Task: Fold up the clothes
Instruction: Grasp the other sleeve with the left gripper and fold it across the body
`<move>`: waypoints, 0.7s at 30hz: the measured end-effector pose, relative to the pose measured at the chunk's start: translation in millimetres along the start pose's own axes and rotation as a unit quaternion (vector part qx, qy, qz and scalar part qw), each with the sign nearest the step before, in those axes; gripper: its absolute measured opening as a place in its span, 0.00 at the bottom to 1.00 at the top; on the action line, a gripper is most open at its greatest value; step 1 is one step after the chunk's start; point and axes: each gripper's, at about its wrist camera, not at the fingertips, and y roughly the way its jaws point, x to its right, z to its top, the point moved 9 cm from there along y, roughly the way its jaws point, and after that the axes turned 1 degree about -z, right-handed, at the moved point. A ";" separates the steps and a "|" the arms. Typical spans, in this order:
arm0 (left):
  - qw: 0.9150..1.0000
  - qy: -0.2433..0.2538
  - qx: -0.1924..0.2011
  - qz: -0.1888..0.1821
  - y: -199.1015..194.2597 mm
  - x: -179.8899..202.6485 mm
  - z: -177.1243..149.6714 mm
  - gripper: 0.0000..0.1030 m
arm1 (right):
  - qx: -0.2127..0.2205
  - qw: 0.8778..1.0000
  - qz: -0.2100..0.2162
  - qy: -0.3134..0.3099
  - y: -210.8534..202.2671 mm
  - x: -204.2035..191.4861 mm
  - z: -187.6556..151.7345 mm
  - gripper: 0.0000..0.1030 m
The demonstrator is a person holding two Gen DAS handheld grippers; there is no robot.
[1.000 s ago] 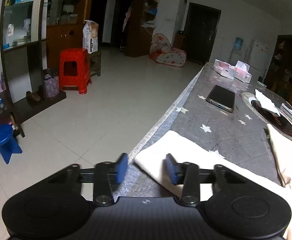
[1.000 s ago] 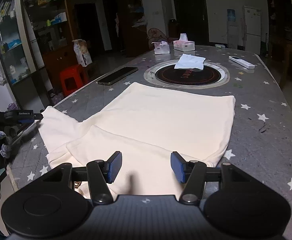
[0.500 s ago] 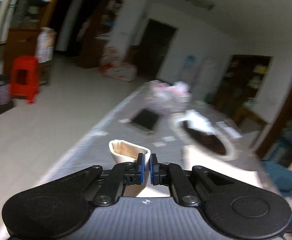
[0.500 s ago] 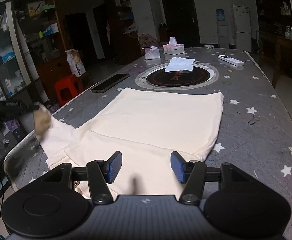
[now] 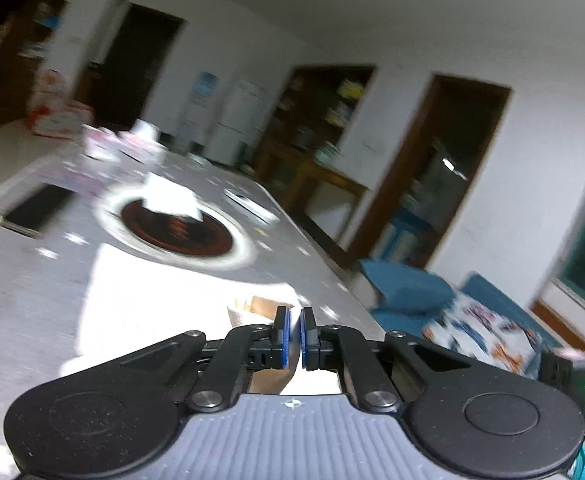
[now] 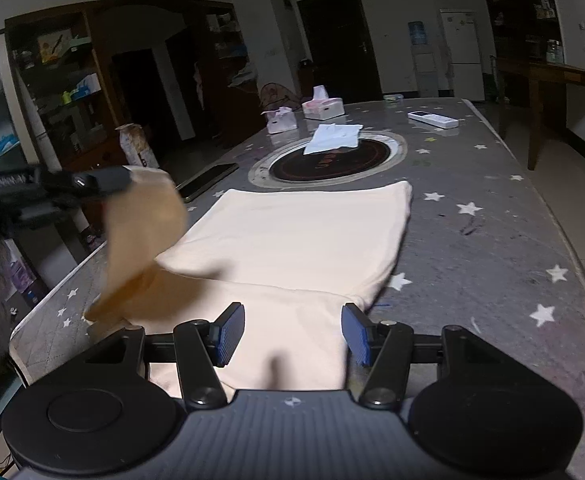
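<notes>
A cream shirt (image 6: 292,240) lies flat on the grey star-patterned table (image 6: 492,272). My left gripper (image 5: 294,338) is shut on the shirt's left sleeve (image 5: 260,310). In the right wrist view the left gripper (image 6: 92,182) holds that sleeve (image 6: 144,224) lifted above the table's left side, hanging in a curl. My right gripper (image 6: 290,334) is open and empty, low over the shirt's near edge. The left wrist view is blurred by motion.
A round black hotplate (image 6: 328,160) with a white cloth (image 6: 334,138) sits beyond the shirt. A phone (image 6: 208,178), tissue boxes (image 6: 322,106) and a remote (image 6: 432,119) lie farther back. The table's left edge (image 6: 52,292) is near the lifted sleeve.
My left gripper closed on the sleeve, lifted it off the table and swung right toward the shirt's body. My right gripper stayed open near the shirt's near edge.
</notes>
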 end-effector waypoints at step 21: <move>0.992 0.025 -0.086 0.084 -26.3 -67.4 -54.1 0.26 | -0.031 0.999 0.030 -0.016 21.4 -14.3 -2.2 0.36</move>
